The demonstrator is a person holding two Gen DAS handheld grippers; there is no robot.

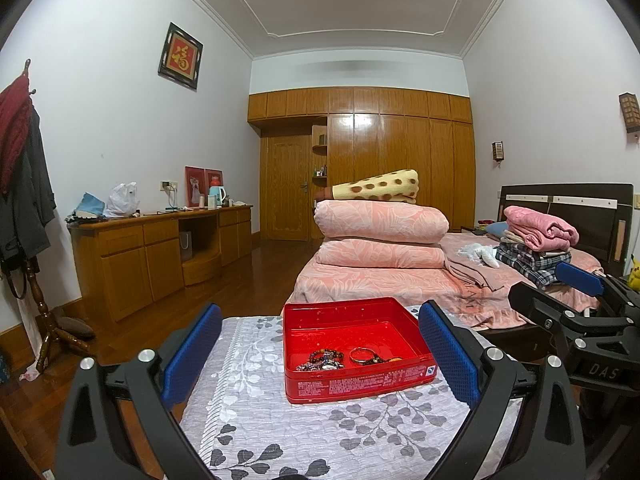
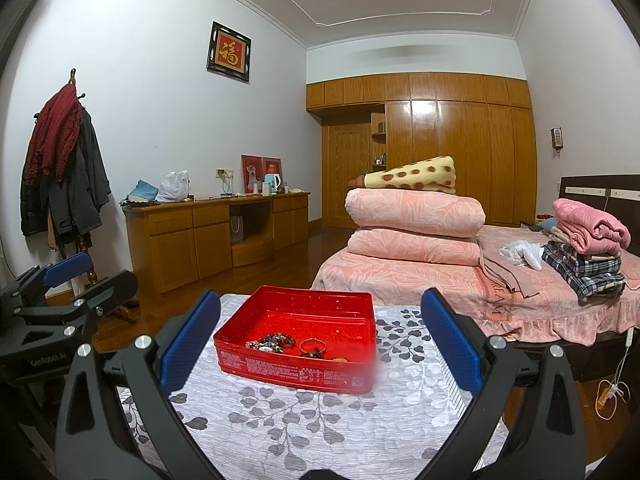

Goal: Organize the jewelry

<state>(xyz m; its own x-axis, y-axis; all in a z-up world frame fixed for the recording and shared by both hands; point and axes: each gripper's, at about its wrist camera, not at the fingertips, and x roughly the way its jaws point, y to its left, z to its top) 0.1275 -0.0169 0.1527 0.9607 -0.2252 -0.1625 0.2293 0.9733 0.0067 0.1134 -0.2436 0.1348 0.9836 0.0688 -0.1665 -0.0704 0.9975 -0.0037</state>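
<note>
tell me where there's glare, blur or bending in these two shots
Left wrist view: ceiling-light glare on the wardrobe doors, walls bowed by the fisheye, a smeared patch above the wardrobe. Right wrist view: the same door glare, and a blurred spot at the near right corner of the red tin; the jewelry inside stays fairly sharp.

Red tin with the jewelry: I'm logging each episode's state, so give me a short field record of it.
container: red tin, open, no lid in view
surface: leaf-print cloth
contents: beaded bracelets and a metal bangle, piled along the near wall
left tongs: open, empty, short of the tin
right tongs: open, empty, short of the tin
</note>
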